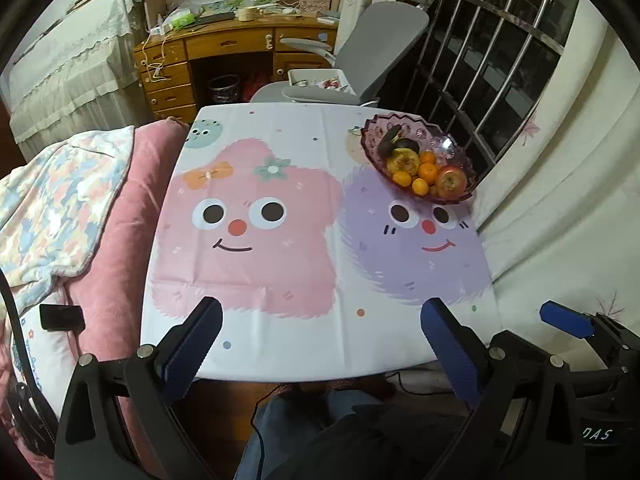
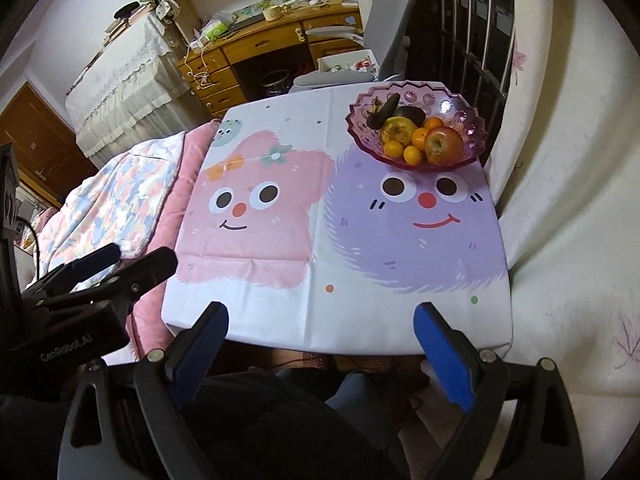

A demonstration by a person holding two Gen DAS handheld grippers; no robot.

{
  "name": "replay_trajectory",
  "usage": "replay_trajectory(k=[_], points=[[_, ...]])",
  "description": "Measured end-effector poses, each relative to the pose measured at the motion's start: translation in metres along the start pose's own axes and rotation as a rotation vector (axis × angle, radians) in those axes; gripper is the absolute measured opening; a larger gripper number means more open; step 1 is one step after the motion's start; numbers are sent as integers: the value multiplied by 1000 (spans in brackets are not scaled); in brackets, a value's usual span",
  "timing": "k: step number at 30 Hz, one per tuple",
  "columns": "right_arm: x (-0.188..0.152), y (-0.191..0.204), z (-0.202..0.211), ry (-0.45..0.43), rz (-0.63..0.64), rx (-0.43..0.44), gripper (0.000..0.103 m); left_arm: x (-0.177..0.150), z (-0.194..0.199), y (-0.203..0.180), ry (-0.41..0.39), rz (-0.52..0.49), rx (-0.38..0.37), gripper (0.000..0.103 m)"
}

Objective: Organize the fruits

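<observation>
All the fruit is piled in the purple glass bowl (image 1: 452, 148), which is parked at the far right corner of the desk (image 1: 280, 332), right over the top of the purple monster print on the tablecloth. In the bowl, a red-yellow apple (image 2: 442, 145) is seen at the near right side, with a few small oranges (image 2: 412, 155) tucked just beside it toward the front. A bigger yellowish fruit (image 2: 397, 130) is sat behind those, touching them. At the back a dark, blackened banana (image 2: 383, 112) is leaned against the rim, and a dark roundish fruit (image 2: 410, 114) is wedged next to it; what kind it is can't be told. The far right half of the bowl is left bare, so the glass pattern is seen through.

The left tongs (image 1: 320, 344) are held low at the near edge of the desk, jaws spread wide, nothing gripped between the blue pads. Same deal for the right tongs (image 2: 320, 344): opened wide, nothing held, hung over the near edge with the purple monster straight ahead. Both are kept well apart from the bowl.

Further out, a pink quilt (image 1: 120, 220) with a pastel patterned blanket on top is pressed against the desk's left side. A grey office chair (image 1: 360, 52) is pushed in at the far end, a cluttered wooden dresser (image 1: 232, 46) is seen behind it, and a barred window (image 1: 492, 68) is off to the right.
</observation>
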State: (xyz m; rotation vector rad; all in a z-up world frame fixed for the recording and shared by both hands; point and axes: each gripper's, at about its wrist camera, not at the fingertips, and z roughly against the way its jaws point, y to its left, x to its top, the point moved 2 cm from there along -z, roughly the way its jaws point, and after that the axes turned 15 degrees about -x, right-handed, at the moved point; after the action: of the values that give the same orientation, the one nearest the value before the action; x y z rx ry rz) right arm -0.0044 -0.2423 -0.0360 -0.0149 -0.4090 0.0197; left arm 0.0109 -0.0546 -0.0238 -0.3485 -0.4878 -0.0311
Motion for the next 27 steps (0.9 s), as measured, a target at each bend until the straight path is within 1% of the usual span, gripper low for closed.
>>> replay_trajectory(k=[2, 3, 5, 6, 13, 22, 27], points=[[-1, 1, 1, -7, -8, -2, 95, -1, 2, 2, -5, 1, 18, 100], [0, 1, 2, -14, -12, -2, 96, -2, 3, 3, -11, 1, 28, 103], [0, 2, 4, -32, -19, -2, 103, -4, 4, 5, -20, 4, 40, 102], [-1, 3, 5, -41, -21, -1, 103, -5, 5, 7, -24, 5, 46, 102], [-2, 8, 3, -54, -25, 10, 103, -4, 9, 15, -59, 13, 77, 103], [3, 10, 4, -85, -27, -8, 103, 0, 6, 16, -62, 9, 95, 103], [5, 11, 4, -87, -25, -8, 103, 1, 6, 17, -67, 6, 107, 103]])
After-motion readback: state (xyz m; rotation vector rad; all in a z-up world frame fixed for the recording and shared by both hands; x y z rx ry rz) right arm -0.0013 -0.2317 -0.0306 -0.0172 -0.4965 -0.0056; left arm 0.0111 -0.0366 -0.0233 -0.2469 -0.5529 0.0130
